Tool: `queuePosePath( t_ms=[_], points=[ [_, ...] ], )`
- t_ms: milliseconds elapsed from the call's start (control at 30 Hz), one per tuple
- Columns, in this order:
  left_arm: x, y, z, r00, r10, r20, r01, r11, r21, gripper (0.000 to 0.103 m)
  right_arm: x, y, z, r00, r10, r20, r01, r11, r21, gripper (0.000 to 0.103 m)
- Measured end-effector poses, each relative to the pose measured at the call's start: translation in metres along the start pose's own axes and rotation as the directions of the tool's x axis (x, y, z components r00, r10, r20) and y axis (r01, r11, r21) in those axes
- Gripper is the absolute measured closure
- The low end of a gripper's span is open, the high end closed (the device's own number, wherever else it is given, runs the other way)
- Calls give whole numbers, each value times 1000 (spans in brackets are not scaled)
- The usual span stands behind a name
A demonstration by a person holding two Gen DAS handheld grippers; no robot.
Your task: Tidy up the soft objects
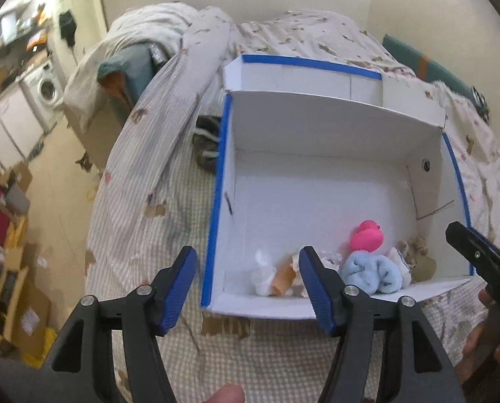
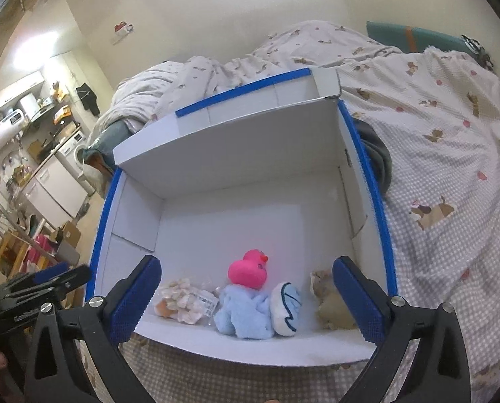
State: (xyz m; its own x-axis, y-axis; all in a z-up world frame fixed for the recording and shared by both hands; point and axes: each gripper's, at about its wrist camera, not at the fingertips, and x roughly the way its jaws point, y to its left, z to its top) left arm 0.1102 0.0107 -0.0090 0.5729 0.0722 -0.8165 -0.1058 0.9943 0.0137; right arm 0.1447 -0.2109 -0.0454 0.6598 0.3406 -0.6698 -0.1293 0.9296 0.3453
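Step in hand: judging by the contents, the sorting looked well along; both grippers hovered empty at the near edge of the white box (image 2: 139,201).
Left gripper (image 1: 246,288): jaws spread wide, holding nothing, straddling the box's near-left corner.
Right gripper (image 2: 246,299): jaws released, nothing between them, framing the toys.
Where the soft things lay: in a row against the near wall of the box, which sat on the checked bedding (image 2: 451,268).
Row, left to right in the right wrist view: a pale bagged plush (image 2: 183,302), a light-blue plush (image 2: 243,312) with a pink duck (image 2: 248,272) behind it, a white-and-blue piece (image 2: 285,309), a tan plush (image 2: 334,309).
Duck heading: beak toward the right wall; long axis roughly across the box.
Next move: probably fetching any soft item outside the box; a dark striped one (image 1: 206,144) lay beside the left wall.
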Motion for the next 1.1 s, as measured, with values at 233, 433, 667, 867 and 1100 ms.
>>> queuePosePath(
  t_ms=[233,433,667,867,1100],
  points=[
    [-10,25,-28,999,35,-25,-36,998,-56,34,-31,11,-12,994,-103,40,106,992,-67,0],
    [-24,36,-47,1000,-26,-5,25,995,-100,32,-64,40,-33,994,-80,67,91,980,-177,0],
    [-69,20,-51,959,-27,283,37,999,-29,0,-74,52,-41,985,-74,159,106,973,-204,0],
    [-42,8,-55,984,-38,174,39,999,0,0,-55,38,-33,984,-110,138,131,980,-152,0],
    [-36,12,-48,981,-61,185,68,997,-28,0,-49,47,-40,985,-124,121,146,969,-199,0]
  ],
)
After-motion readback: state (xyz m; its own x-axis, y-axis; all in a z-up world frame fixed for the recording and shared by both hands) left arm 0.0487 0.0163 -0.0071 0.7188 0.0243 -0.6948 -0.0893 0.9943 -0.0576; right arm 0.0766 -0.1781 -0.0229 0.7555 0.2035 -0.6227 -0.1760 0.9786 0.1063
